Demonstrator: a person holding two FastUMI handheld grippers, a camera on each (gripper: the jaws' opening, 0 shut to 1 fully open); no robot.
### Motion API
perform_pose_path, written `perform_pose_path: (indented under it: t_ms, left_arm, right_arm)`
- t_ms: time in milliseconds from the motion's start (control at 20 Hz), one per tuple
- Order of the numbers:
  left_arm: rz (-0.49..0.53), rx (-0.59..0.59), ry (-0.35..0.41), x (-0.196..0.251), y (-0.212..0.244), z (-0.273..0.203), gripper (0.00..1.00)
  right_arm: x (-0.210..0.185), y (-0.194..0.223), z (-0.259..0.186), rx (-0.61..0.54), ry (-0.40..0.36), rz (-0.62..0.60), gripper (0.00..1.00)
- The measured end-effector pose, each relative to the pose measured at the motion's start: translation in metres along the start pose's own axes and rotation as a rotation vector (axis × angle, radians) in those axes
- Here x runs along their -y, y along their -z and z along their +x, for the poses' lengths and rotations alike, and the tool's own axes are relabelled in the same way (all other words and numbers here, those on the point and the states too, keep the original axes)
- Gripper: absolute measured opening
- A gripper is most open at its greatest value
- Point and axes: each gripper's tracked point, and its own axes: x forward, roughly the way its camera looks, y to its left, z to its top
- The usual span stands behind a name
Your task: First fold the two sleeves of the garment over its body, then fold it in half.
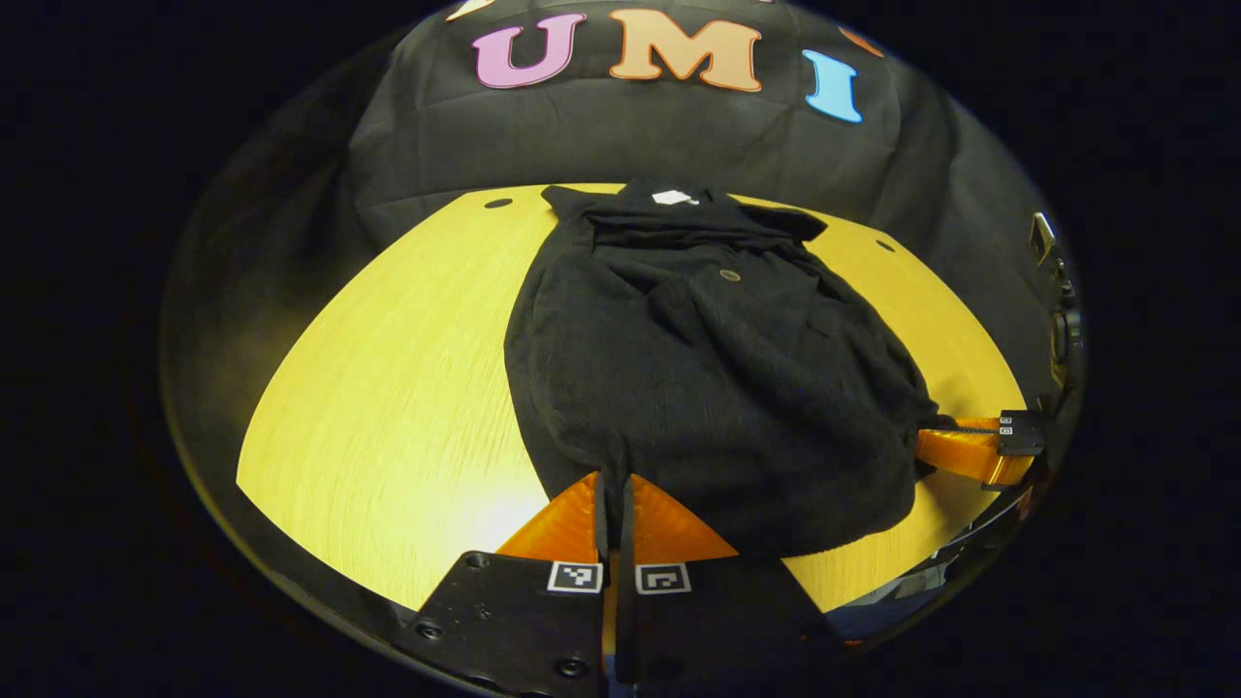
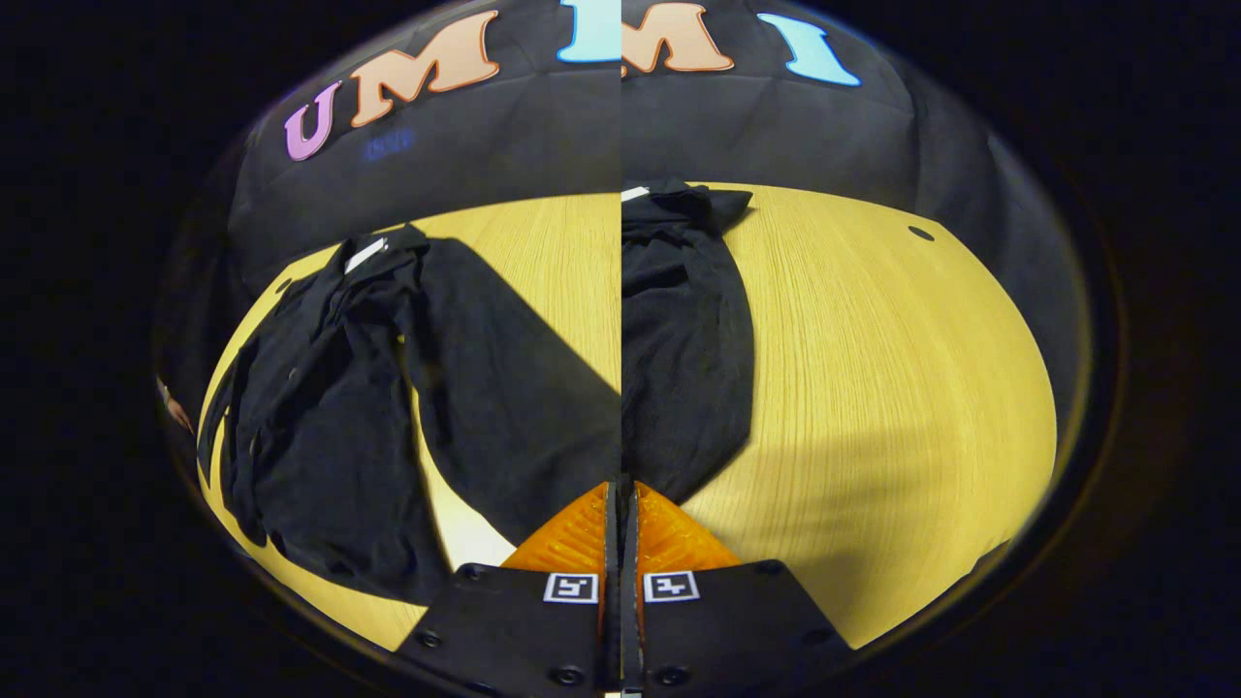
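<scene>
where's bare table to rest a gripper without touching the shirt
Bare table lies left of the garment in the left gripper view. Crowded at the garment's near hem, where the left gripper and right gripper meet it.

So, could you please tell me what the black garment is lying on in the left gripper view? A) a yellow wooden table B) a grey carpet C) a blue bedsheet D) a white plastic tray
A: the black garment is spread over a yellow wood-grain table, whose bare surface shows around it on both sides.
</scene>
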Motion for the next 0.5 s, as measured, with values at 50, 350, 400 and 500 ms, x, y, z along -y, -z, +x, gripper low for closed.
perform_pose_path:
  t_ms: [50,350,400,500]
  left_arm:
    - [-0.004,0.011,-0.003,0.001,-0.006,-0.001,0.0]
    - [0.0,0.121,-0.008,0.003,-0.062,-0.017,0.0]
    - [0.003,0.142,-0.002,0.003,-0.072,-0.019,0.0]
    - [0.007,0.176,0.008,0.002,-0.092,-0.023,0.0]
  right_arm:
    - [0.0,-0.009,-0.002,0.017,-0.008,-0.006,0.03]
    - [-0.011,-0.066,-0.019,0.126,-0.037,-0.084,0.03]
    - [-0.012,-0.074,-0.023,0.139,-0.034,-0.092,0.03]
    - [-0.014,-0.088,-0.028,0.16,-0.029,-0.095,0.03]
